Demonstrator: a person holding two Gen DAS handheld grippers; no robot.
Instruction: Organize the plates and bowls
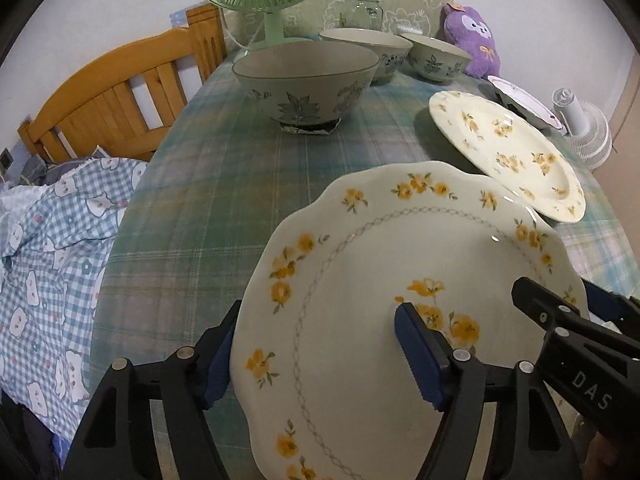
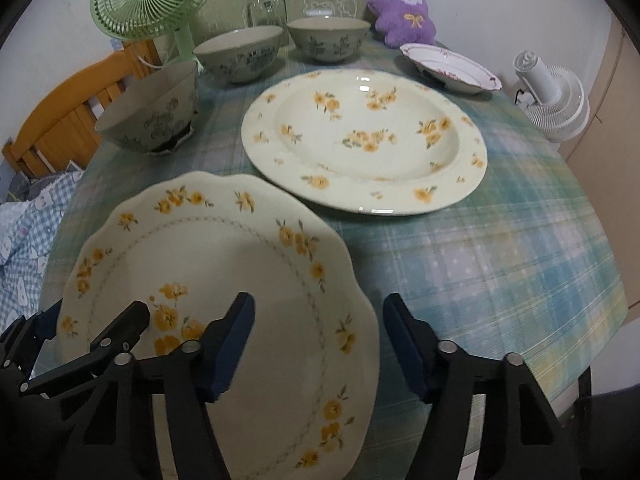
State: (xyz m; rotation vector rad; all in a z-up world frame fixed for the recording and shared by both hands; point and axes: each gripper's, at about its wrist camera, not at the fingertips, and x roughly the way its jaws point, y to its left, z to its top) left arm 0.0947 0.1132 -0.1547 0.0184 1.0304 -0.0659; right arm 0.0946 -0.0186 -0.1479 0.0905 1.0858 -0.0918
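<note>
**Scalloped Plate: Handling and Grip Points**

The left gripper stands with its jaws apart, straddling the left rim of the scalloped cream ceramic plate with yellow flowers, which lies at the near edge of the plaid-clothed table. The plate appears rigid, glazed, slippery and breakable; the rim looks the only workable hold, one pad above and one below. The right gripper also stands open over the plate's right rim. Beyond lies the round deep cream plate with yellow flowers. The only legible writing is "DAS" on the right gripper's arm, seen from the left wrist.
</note>
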